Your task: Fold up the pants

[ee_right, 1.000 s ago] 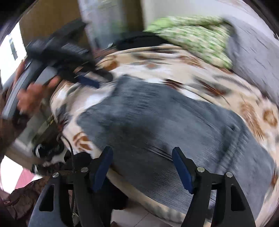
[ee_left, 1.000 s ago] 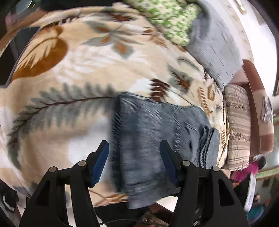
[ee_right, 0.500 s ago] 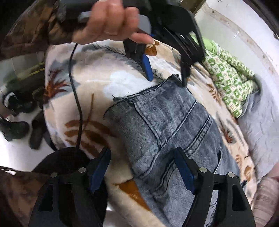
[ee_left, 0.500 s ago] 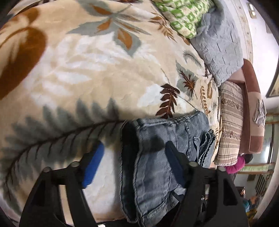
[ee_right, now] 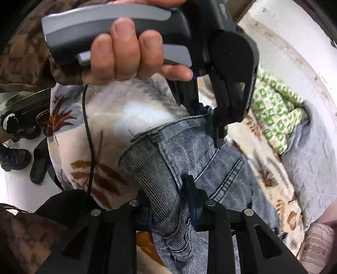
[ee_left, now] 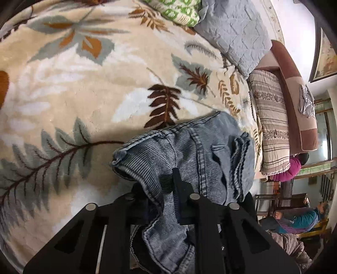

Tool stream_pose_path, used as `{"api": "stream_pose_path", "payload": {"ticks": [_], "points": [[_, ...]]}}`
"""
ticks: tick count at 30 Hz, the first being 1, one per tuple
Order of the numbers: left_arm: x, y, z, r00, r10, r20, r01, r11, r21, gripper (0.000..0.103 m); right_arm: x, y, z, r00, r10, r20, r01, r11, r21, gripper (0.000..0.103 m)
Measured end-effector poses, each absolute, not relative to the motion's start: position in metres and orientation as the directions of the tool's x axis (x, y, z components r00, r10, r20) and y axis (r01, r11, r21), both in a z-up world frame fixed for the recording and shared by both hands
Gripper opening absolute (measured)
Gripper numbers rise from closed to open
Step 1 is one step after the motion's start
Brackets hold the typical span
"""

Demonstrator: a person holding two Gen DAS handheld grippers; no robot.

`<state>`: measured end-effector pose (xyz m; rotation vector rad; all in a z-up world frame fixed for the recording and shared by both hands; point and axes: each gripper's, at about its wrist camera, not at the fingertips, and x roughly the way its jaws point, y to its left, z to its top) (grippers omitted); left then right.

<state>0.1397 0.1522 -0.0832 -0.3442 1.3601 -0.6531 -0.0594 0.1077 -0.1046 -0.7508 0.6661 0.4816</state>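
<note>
The grey-blue jeans (ee_left: 189, 147) lie folded on a leaf-patterned blanket (ee_left: 84, 84). My left gripper (ee_left: 160, 189) is shut on the near edge of the jeans, and the denim bunches up between its fingers. My right gripper (ee_right: 168, 194) is shut on the jeans' (ee_right: 210, 151) hem end, with cloth pinched between the fingers. In the right wrist view the left gripper (ee_right: 206, 111), held in a hand, clamps the far corner of the same end.
A green-patterned quilt (ee_left: 179, 12), a grey cover (ee_left: 231, 31) and a striped pillow (ee_left: 271, 118) lie at the far side of the bed. Shoes (ee_right: 19, 156) stand on the floor beside the bed. People sit at right (ee_left: 294, 217).
Both grippers were open over the jeans and have closed on the hem end. The cloth now lifts and bunches between the fingers.
</note>
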Motion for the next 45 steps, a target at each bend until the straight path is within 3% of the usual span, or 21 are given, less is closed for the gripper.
{"api": "stream_pose_path", "payload": {"ticks": [17,27,35,45], "points": [[0.116,0.098,-0.002,0.185,-0.625,-0.758,0.267,0.774,-0.574,0.006,-0.078,0.025,-0.029,0.766,0.234,-0.599,-0.504,0.797,-0.333,0.018],[0.102,-0.003,0.037,0.155,-0.626,-0.764,0.375,0.753,-0.541,0.006,-0.094,-0.052,-0.003,0.783,0.252,-0.569,-0.416,0.892,-0.178,0.016],[0.091,-0.117,0.023,0.050,-0.597,-0.801,0.456,0.727,-0.513,0.006,-0.103,-0.147,-0.009,0.782,0.223,-0.582,-0.274,0.962,0.000,0.016],[0.076,-0.231,-0.037,-0.035,-0.425,-0.904,0.498,0.777,-0.385,0.007,-0.106,-0.259,-0.061,0.711,0.292,-0.639,-0.116,0.946,0.304,0.016]]}}
